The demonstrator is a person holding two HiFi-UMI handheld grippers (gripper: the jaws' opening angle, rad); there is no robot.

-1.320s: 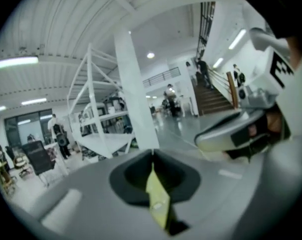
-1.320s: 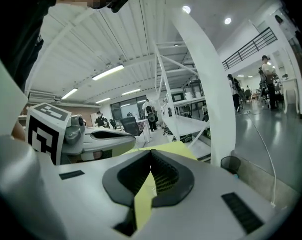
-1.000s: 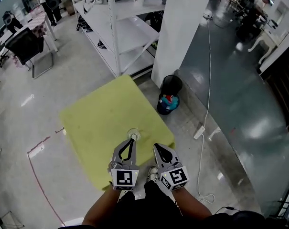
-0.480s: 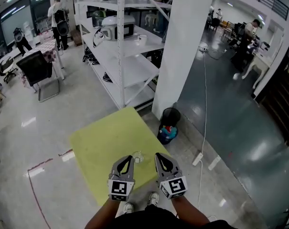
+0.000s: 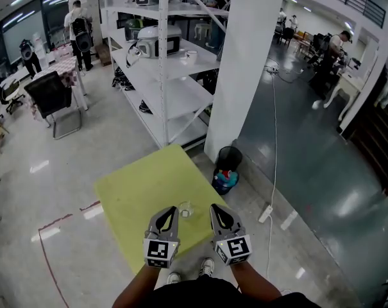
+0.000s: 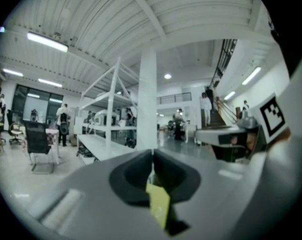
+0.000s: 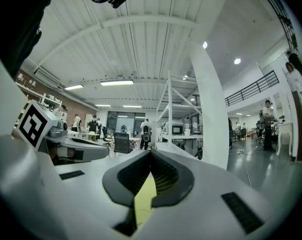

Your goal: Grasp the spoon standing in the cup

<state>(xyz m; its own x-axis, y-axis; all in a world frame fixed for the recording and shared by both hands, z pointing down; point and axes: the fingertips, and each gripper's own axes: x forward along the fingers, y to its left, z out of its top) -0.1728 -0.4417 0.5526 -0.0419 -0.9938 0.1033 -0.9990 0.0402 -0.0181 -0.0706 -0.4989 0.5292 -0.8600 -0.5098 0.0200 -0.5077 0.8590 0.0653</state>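
The cup [image 5: 185, 209] stands on the table [image 5: 141, 186], shelves [image 5: 176, 87] behind.

I seem to be working in a big open lab or workshop hall: white metal shelving [image 5: 171, 82] carrying appliances [image 5: 156, 40], a white pillar [image 5: 245, 63], polished floor [image 5: 65, 153], an office chair [image 5: 49, 92], people [image 5: 333, 47] at desks.

Left claw [image 5: 170, 210] and right claw [image 5: 215, 208] held side by side, both jaws pressed together, empty

Clear cup [image 5: 185, 209] stood upright between the gripper tips
It is flanked closely by the left gripper [image 5: 170, 212] and right gripper [image 5: 215, 209]; its spoon cannot be made out.
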